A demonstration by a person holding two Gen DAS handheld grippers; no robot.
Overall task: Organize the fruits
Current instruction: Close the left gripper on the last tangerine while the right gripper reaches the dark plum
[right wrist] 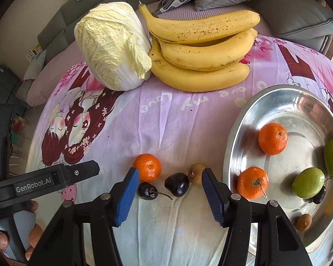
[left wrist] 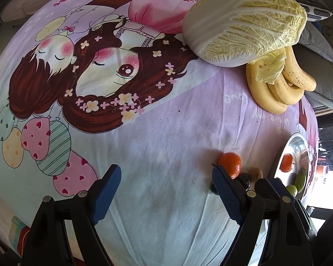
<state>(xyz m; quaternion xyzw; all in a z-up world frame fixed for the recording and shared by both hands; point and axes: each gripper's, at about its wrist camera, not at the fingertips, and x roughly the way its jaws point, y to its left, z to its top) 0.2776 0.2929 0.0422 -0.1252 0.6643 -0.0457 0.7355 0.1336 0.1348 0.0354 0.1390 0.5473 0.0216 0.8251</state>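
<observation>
Glossy dark cherries [right wrist: 177,184] lie between the open right gripper [right wrist: 169,194] pads, untouched. Left gripper [left wrist: 164,190], marked "GenRobot.AI", gapes empty over soft cloth [left wrist: 166,122].

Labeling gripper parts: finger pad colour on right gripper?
Blue pads on black arms; clearest in right wrist view.

in the left wrist view we see the metal bowl [left wrist: 299,141] cut off at the right edge, and the right gripper [left wrist: 277,190] covers the dark fruit [left wrist: 246,180] at lower right. in the right wrist view the bowl runs past the right edge, and a hand [right wrist: 2,241] is cut off at lower left.
</observation>
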